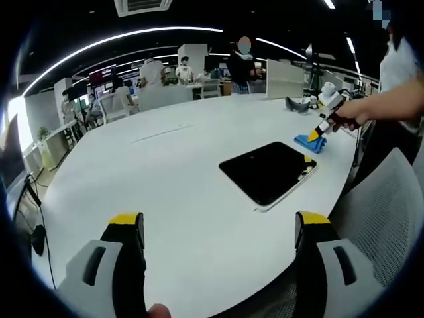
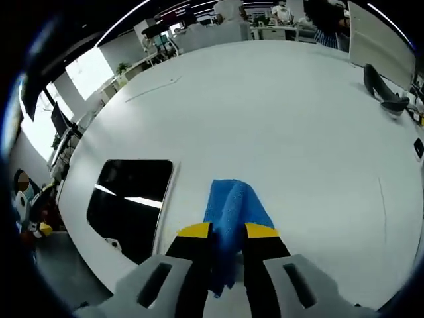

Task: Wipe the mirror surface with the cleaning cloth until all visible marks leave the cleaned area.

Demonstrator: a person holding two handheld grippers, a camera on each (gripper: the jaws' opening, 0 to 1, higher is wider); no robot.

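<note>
Right tongs (image 2: 228, 232) pinch the blue cloth (image 2: 232, 212) beside the mirror (image 2: 129, 199) near the table edge (image 2: 79, 255); left tongs (image 1: 222, 228) gape wide.

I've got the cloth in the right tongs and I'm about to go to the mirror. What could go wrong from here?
1. The right tongs pinch the cloth only at one bunched end, so it may slip out or wipe with too little contact.
2. The mirror lies loose near the table edge; a hard wipe could push it toward the drop.
3. The left tongs hang open, short of the mirror, so nothing steadies it.
</note>
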